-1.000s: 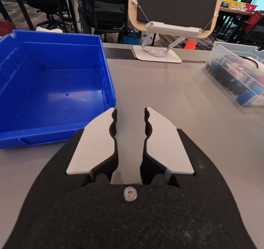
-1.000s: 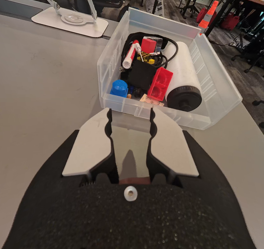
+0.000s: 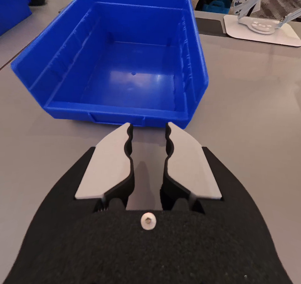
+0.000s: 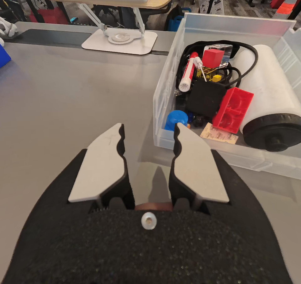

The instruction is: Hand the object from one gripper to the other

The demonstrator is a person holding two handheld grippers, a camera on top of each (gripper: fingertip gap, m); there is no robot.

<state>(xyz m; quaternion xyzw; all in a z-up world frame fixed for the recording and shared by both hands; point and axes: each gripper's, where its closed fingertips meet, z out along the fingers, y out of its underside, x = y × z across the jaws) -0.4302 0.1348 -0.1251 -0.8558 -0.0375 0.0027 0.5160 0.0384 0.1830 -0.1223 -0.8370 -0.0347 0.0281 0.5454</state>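
The right claw (image 4: 149, 126) is hanging half open and empty over the desk (image 4: 65, 105), facing the clear bin (image 4: 164, 87) where the objects are lying, likely to choose one; none is picked, so no axis to call. The left claw (image 3: 147, 126) is waiting empty, jaws parted, before the blue bin (image 3: 117, 111).

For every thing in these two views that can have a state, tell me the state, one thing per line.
Left tongs: open, holding nothing, above the table.
Right tongs: open, holding nothing.
Blue bin: upright on the table, nothing inside.
Clear bin: upright, filled with mixed items.
White bottle: lying on its side in the clear bin, black cap on.
Red block: tilted, hollow side up.
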